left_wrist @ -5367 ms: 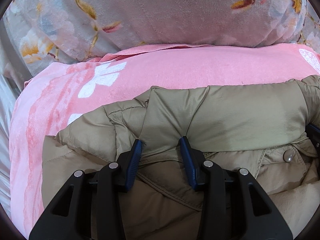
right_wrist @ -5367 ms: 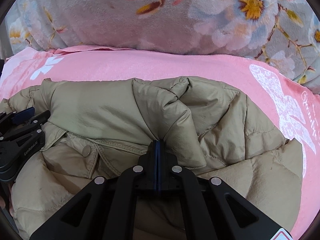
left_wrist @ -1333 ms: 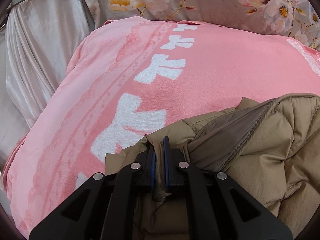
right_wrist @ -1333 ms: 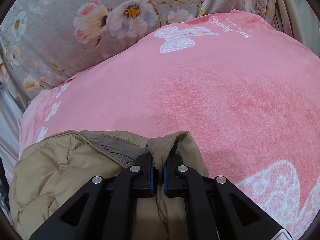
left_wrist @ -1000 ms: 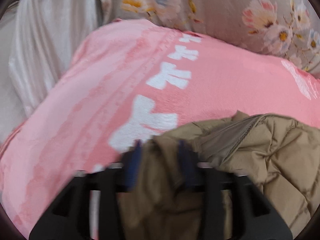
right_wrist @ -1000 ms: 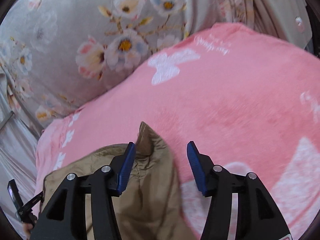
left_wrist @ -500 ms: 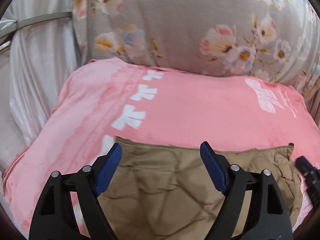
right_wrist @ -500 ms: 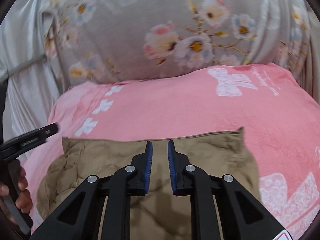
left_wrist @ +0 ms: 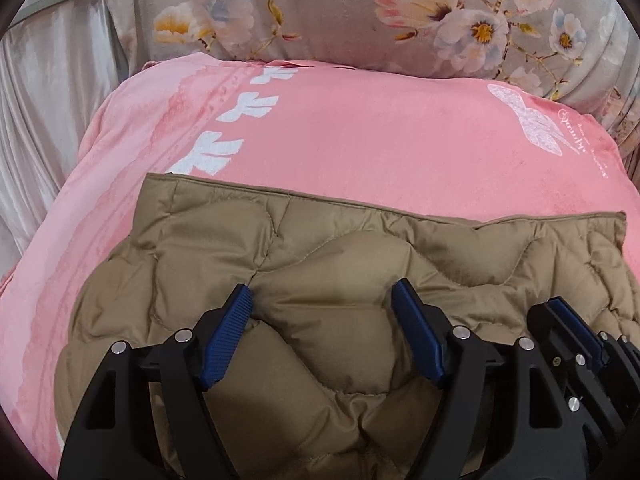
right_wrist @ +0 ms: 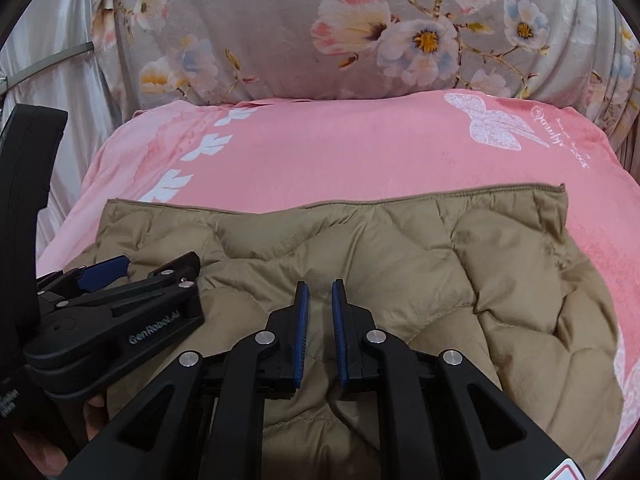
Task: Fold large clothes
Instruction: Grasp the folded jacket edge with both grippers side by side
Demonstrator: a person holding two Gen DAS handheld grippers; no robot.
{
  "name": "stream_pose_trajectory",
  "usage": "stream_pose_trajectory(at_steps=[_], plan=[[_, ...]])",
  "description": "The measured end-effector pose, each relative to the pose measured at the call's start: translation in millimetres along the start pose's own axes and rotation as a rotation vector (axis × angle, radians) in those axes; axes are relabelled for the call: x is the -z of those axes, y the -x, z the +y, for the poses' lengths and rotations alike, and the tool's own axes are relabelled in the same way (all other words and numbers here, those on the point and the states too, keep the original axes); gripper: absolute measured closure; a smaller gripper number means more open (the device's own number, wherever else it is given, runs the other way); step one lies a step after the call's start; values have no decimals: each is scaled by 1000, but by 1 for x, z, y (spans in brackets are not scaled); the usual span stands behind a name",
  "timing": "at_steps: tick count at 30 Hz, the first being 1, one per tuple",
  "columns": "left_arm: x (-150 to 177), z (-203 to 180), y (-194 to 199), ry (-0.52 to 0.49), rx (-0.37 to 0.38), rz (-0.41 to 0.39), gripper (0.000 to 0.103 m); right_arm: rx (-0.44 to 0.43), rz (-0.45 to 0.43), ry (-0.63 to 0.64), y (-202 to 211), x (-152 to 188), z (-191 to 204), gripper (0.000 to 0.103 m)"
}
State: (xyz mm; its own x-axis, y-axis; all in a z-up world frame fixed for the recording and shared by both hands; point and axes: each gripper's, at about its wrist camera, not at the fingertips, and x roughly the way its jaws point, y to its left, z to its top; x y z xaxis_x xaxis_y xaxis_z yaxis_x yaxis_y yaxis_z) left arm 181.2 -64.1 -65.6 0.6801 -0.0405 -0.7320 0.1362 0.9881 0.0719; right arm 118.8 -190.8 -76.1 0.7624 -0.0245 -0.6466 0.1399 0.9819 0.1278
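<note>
**Puffy Coat Lies Flat on the Pink Blanket**

While your left camera looks down on the tan jacket (left_wrist: 320, 280), it also catches your right gripper (left_wrist: 576, 328) poking in at the lower right edge. Your right camera shows something the left one does not: your left gripper (right_wrist: 132, 268) from the side, with white letters on its black body, and a bit of your hand (right_wrist: 96, 404) under it.

You have one jacket. It is soft and puffy, with wavy stitched lines that make fat little pillows (like a quilt). It lies folded on one fuzzy pink blanket (left_wrist: 380, 132) with white leaf and butterfly shapes, its far hem straight across. Behind that is one gray cloth with big flowers (right_wrist: 380, 28).

You hold two tongs, both black with blue ridged pads. Your left gripper (left_wrist: 324, 332) stands wide open over the jacket and grips nothing. Your right gripper (right_wrist: 319, 332) has just been closing; only a thin gap is left, with nothing pinched in it.
</note>
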Motion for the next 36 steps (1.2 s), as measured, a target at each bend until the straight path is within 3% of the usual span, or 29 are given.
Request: stream_pose_trajectory(at_steps=[36], plan=[[15,-12,-12,-30,-67,-64,27,26,8,23,-16,11,3,93]])
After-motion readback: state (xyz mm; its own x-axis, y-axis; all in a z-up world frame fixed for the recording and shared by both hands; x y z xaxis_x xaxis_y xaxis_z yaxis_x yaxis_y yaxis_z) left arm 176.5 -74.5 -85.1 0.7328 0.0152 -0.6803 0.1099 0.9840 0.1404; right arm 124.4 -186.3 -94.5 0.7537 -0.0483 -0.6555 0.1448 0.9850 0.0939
